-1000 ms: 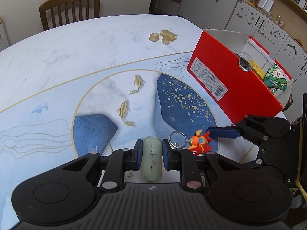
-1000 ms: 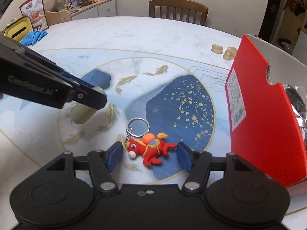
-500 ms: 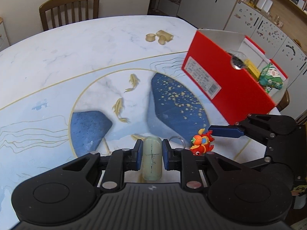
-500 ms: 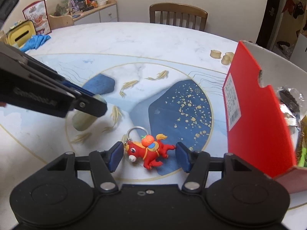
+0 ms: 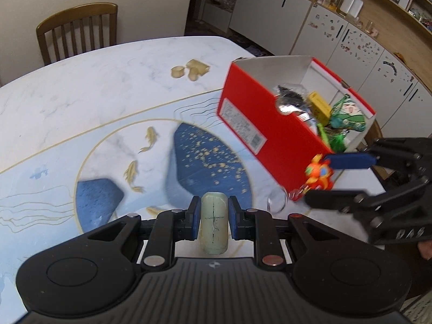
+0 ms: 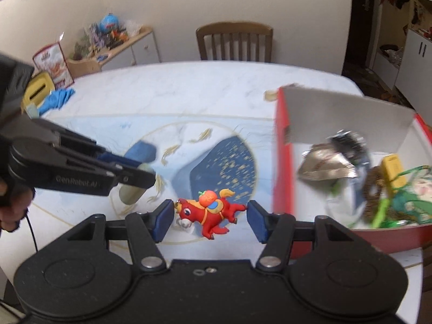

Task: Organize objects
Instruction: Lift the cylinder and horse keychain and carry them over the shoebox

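My left gripper (image 5: 213, 216) is shut on a pale green cracked cylinder (image 5: 213, 222) and holds it above the table. It also shows in the right wrist view (image 6: 129, 193). My right gripper (image 6: 209, 217) is shut on a red toy horse keychain (image 6: 209, 213), gripped nose to tail and lifted off the table. In the left wrist view the horse (image 5: 318, 174) hangs with its ring (image 5: 276, 203) by the near corner of the red box (image 5: 270, 132). The box (image 6: 282, 167) holds several items.
Three tan pieces (image 5: 190, 70) lie on the far side of the marble table (image 5: 81, 86). A wooden chair (image 5: 78, 31) stands behind it. A blue cloth (image 6: 58, 98) and a yellow holder (image 6: 37, 90) sit at the table's far left.
Both grippers have risen off the table with their objects. The right gripper has closed on the horse keychain and lifted it toward the red box.
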A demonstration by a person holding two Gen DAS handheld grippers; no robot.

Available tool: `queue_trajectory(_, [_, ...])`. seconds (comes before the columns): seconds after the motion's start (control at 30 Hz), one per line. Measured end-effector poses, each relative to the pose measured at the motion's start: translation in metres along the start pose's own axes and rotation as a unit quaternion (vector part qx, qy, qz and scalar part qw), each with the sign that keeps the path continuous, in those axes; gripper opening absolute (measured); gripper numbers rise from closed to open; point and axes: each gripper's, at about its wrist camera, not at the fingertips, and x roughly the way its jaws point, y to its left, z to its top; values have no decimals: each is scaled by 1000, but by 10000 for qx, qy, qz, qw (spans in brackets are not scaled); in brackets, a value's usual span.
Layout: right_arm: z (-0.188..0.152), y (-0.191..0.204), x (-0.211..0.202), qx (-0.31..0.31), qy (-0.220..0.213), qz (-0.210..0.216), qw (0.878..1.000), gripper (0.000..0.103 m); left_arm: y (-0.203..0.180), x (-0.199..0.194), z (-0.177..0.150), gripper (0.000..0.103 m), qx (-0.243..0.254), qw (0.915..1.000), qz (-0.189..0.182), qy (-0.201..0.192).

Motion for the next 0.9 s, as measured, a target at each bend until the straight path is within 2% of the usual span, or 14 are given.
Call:
queue_trajectory(0.5, [24, -90, -70, 339, -483, -381, 9975, 58, -81, 5, 43, 21, 584, 9977, -308, -155])
queue_trajectory(0.9, [43, -156, -70, 368, -656, -689, 9948, 58, -138, 43, 80, 21, 967, 9951, -187, -64])
